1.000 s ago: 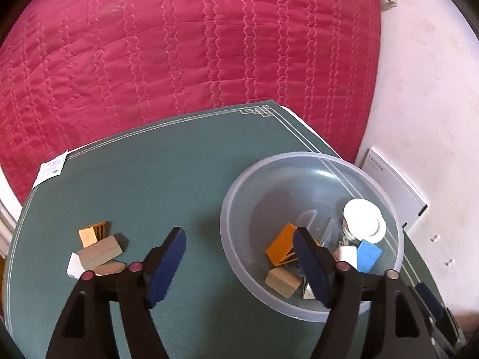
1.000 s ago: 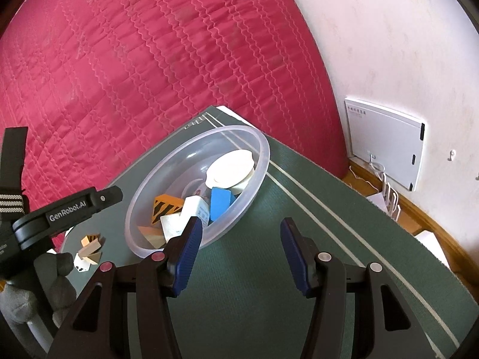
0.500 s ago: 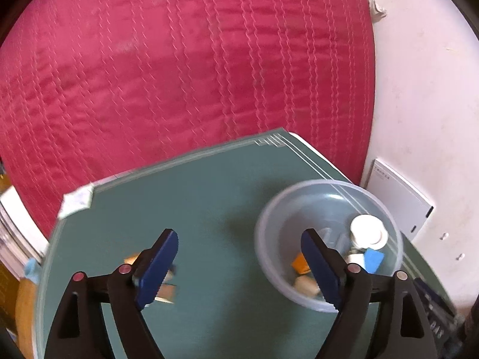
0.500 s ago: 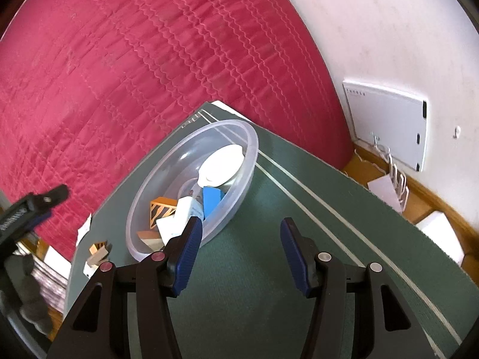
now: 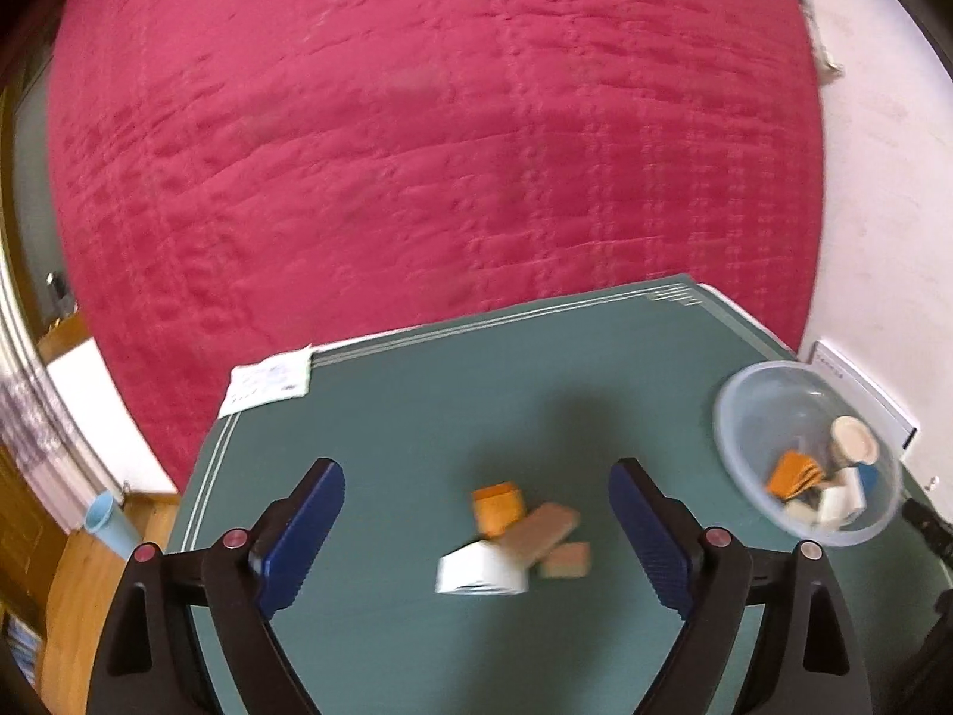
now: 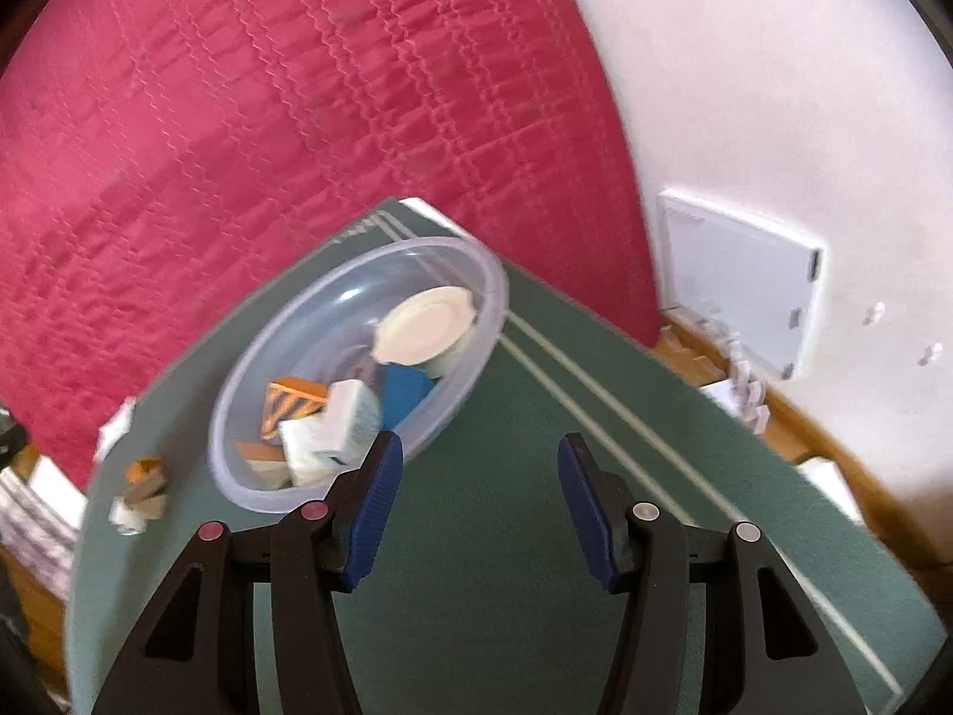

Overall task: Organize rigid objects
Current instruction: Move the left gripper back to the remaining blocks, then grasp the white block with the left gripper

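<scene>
A small pile of blocks lies on the green table mat point(image 5: 417, 417): an orange block point(image 5: 497, 506), a tan wooden block point(image 5: 542, 530), a white block point(image 5: 479, 569) and a small tan piece point(image 5: 566, 560). My left gripper point(image 5: 476, 527) is open and empty, above the pile, which shows between its fingers. A clear plastic bowl point(image 6: 488, 298) holds several blocks and a white lid point(image 6: 426, 325); the bowl also shows in the left wrist view point(image 5: 744, 411). My right gripper point(image 6: 476, 506) is open and empty, just right of the bowl. The pile also shows at far left in the right wrist view point(image 6: 140, 491).
A red quilted bed point(image 5: 417, 149) lies beyond the table. A white paper label point(image 5: 268, 384) sits at the mat's far left corner. A white box point(image 6: 738, 286) leans on the wall at right. Wooden floor point(image 5: 71, 608) lies left of the table.
My left gripper has swung left from over the bowl to over the pile of blocks. My right gripper has shifted slightly and stays beside the bowl. Both stay open.
</scene>
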A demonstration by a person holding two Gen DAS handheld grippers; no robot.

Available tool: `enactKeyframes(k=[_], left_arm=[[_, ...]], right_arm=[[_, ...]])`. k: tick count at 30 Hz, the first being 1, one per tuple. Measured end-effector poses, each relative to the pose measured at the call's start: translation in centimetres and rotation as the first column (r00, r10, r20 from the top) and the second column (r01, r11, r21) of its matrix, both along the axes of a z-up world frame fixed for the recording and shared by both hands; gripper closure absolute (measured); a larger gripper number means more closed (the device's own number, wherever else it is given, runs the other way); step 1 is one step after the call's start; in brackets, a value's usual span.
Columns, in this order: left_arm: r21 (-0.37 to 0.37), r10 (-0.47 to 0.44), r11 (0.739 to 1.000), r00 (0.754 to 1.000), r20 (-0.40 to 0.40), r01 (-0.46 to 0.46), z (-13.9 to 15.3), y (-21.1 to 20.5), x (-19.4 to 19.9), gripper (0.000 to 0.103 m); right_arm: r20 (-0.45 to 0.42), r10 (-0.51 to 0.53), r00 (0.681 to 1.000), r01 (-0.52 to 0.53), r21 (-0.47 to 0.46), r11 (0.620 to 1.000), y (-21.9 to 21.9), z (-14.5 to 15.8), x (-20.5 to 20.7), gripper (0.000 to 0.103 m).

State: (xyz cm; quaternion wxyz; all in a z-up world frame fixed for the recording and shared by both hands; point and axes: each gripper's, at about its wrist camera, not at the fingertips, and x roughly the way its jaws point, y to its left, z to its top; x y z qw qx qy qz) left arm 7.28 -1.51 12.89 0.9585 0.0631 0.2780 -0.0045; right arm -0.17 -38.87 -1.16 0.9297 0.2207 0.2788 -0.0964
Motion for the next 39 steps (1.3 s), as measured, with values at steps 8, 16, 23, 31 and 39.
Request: enactKeyframes(k=[8, 16, 23, 31, 39], left_arm=[[-0.053, 0.016, 0.998, 0.998, -0.059, -0.019, -3.3, 4.8, 1.1, 0.010], [-0.003, -0.011, 1.000, 0.986, -0.168, 0.011, -8.1, 5.5, 2.7, 0.010], [0.028, -0.033, 0.999, 0.976, -0.214, 0.039, -9.9, 5.1, 3.1, 0.010], [0.097, -0.049, 0.992, 0.969, -0.241, 0.074, -11.0, 3.7, 5.2, 0.010], [0.071, -0.105, 0.989, 0.956, -0.273, 0.128, -11.5, 3.1, 7.1, 0.009]], right_arm=[[0.052, 0.111, 0.992, -0.102, -0.140, 0.985, 6.6, 4.3, -1.8, 0.045], [0.023, 0.396, 0.918, -0.388, -0.154, 0.909, 15.1, 5.1, -0.5, 0.044], [-0.035, 0.516, 0.856, -0.515, -0.146, 0.845, 19.3, 3.1, -0.4, 0.044], [-0.048, 0.532, 0.845, -0.534, -0.108, 0.839, 19.4, 2.3, -0.3, 0.044], [-0.057, 0.539, 0.840, -0.542, -0.089, 0.836, 19.2, 1.9, -0.5, 0.044]])
